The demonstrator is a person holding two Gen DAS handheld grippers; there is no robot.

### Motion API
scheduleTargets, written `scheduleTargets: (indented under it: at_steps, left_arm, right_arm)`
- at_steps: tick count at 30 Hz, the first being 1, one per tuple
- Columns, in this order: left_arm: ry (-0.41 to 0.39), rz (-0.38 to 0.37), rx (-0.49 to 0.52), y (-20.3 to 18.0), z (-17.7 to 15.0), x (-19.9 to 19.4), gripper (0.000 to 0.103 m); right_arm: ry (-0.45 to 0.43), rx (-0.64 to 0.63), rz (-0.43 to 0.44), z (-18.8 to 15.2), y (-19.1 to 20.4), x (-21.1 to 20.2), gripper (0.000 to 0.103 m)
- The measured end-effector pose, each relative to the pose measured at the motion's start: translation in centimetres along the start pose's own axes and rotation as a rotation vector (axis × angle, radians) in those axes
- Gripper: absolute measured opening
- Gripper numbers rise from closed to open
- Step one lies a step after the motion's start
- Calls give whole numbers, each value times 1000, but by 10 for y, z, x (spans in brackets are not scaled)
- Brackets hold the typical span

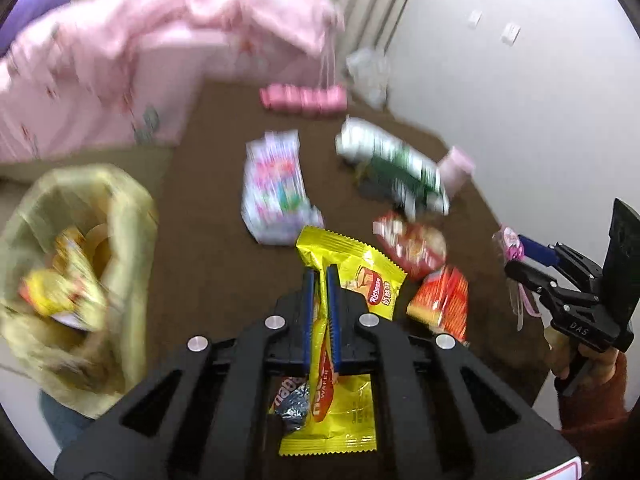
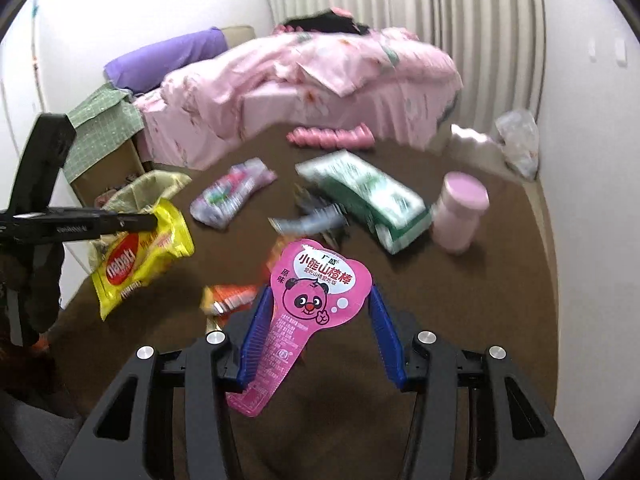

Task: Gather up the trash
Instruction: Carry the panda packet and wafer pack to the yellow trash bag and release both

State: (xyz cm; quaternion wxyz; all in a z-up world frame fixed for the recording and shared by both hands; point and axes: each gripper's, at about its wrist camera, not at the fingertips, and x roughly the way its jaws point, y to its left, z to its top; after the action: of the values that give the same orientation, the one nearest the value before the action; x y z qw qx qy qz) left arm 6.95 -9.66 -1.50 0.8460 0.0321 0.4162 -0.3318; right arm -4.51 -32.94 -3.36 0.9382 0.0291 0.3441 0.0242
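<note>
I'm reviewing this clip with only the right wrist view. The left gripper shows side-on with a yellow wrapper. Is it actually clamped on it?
Observer: Yes. The left wrist view shows the left gripper with both fingers pressed shut on the yellow wrapper.
Operator: Is anything in the trash bag?
Observer: Yes. The trash bag holds yellow and orange wrappers, though they are blurred.
Operator: What lies behind the pink wrapper in my view?
Observer: A red wrapper, just beyond the orange wrapper.
</note>
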Motion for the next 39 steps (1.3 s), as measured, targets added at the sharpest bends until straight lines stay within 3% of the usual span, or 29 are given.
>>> scheduleTargets:
  at_steps: [6,10,20,26,33,39]
  left_arm:
    - [-254,147,31,12,19,-77,6]
    - [-337,201,8,29,21,-108,6]
    - [-404,301,-140,109,2,-142,6]
    - [-429,351,-306,177,-16,-150,6]
    - [-443,301,-432,220,-30,-124,6]
    - [-398,238,-507,248,-27,-79,6]
  right_arm:
    - [-134,-95,50,52,41,-15,47]
    - [-175,-137,103,78,70,-14,47]
    - [-176,-276,222,123,155,20,47]
    - [-149,-363,273,137,200,52,47]
    - [-62,-405,362,154,246,126,47]
    - [17,-450,398,151,269,179,47]
